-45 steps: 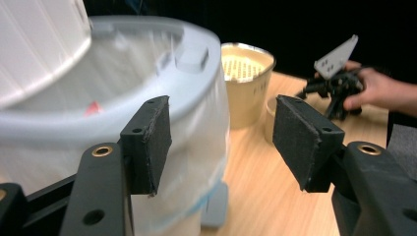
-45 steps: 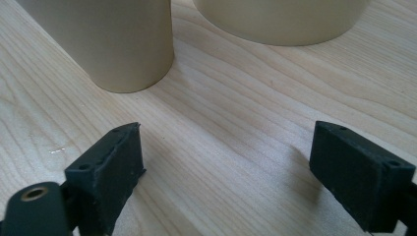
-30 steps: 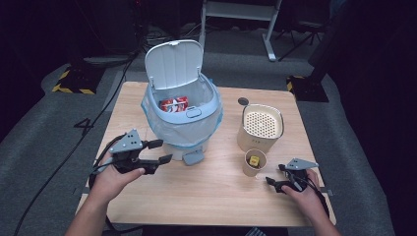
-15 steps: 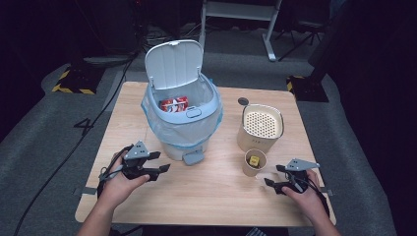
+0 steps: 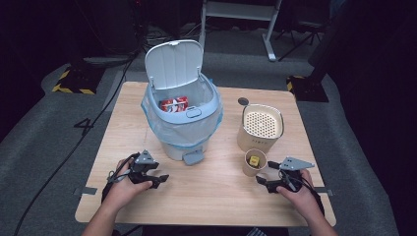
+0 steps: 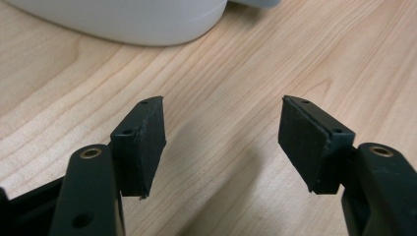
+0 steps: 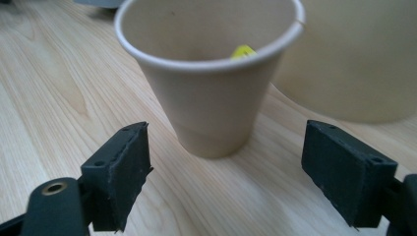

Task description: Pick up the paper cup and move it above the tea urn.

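- The wooden table carries everything, and a person's two hands come in at its near edge, each holding a gripper low over the wood.
- The pale blue pedal bin stands at the middle-left with its lid tipped up and a liner folded over its rim. A red and white wrapper or can already lies inside, so I judge that part of the clearing-up is done.
- A beige canister with a perforated top stands to the right of the bin, with a small dark disc on the table just behind it.
- The paper cup sits just in front of the canister, upright on the table, nowhere near the bin yet. This looks to be what is left: lifting it and carrying it, or its contents, over to the open bin.
- The right gripper is nearest the cup, its jaws spread wide and empty; in the right gripper view the cup stands ahead of and between them, untouched.
- The left gripper rests near the bin's foot pedal, released as well, with bare wood between its jaws and the bin's base just beyond.
- A small yellow item lies at the bottom of the cup; what it is I cannot tell.
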A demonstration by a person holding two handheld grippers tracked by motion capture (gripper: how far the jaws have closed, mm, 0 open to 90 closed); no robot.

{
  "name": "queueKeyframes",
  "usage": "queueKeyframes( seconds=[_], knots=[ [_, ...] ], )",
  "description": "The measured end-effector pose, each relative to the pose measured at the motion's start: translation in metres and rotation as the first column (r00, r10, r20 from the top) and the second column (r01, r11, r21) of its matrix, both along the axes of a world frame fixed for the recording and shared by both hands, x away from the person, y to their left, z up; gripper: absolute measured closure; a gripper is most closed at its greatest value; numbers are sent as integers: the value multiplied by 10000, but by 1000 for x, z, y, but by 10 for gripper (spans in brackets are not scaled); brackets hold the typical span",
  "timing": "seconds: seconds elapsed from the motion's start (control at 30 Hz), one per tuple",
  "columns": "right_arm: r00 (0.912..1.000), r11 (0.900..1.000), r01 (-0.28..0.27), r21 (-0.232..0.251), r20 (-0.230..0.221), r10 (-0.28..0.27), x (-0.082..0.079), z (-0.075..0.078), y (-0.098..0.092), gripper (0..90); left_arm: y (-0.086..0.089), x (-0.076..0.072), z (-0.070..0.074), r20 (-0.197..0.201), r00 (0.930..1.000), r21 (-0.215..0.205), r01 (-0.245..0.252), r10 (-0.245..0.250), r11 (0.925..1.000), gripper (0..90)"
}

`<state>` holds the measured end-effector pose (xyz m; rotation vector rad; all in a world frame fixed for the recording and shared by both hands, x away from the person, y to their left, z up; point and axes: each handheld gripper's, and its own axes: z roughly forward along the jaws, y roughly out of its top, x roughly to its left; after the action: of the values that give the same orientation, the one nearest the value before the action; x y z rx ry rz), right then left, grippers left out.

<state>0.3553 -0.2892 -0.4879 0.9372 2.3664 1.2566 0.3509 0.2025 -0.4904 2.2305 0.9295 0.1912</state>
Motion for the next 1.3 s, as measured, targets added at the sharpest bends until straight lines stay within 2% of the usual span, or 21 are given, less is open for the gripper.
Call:
queueKeyframes(
  seconds=[0.07, 0.13, 0.23, 0.33, 0.43, 0.53, 0.7, 0.77, 0.93, 1.1, 1.17, 1.3],
  knots=[
    [9999, 9996, 127, 251, 37, -128, 2, -1, 5, 186, 0, 2, -3, 52, 9999, 202, 145, -146, 9997, 342],
    [9995, 9971, 327, 685, -27, -326, 6, -4, 11, 188, 0, 5, -6, 210, 9997, 156, 146, -149, 9998, 306],
    [9992, 9965, 408, 731, -22, -407, 9, -5, 13, 193, 0, 6, -7, 472, 9986, 302, 213, -228, 9993, 301],
    [9993, 9968, 371, 701, -15, -371, 13, -7, 18, 193, -1, 9, -13, 1055, 9939, 397, 275, -316, 9988, 219],
    [9994, 9973, 343, 654, -67, -340, 16, -9, 21, 202, -4, 11, -14, 1032, 9945, 460, 124, -171, 9989, 165],
    [9993, 9978, 317, 578, -213, -305, 18, -11, 25, 221, -5, 11, -14, 1029, 9946, 473, 63, -111, 9989, 148],
    [9996, 9975, 280, 654, -109, -274, 21, -12, 27, 234, -6, 12, -14, 1000, 9950, 466, -16, -31, 9989, 140],
    [9999, 9973, 104, 720, -46, -101, 20, -11, 27, 284, -7, 13, -14, 955, 9954, 492, 8, -55, 9988, 121],
    [10000, 9980, 29, 634, 83, -34, 19, -10, 27, 288, -7, 14, -14, 950, 9955, 490, 18, -65, 9988, 114],
    [9997, 9957, 32, 926, 227, -54, 15, -2, 22, 291, -7, 14, -14, 958, 9954, 528, -19, -32, 9986, 112],
    [9999, 9944, 3, 1059, 162, -20, 13, 5, 19, 291, -8, 13, -14, 943, 9949, 495, -396, 348, 9980, 110],
    [9997, 9950, -28, 1001, 263, 2, 11, 12, 16, 292, -9, 13, -14, 964, 9941, 541, -554, 500, 9970, 103]
  ],
)
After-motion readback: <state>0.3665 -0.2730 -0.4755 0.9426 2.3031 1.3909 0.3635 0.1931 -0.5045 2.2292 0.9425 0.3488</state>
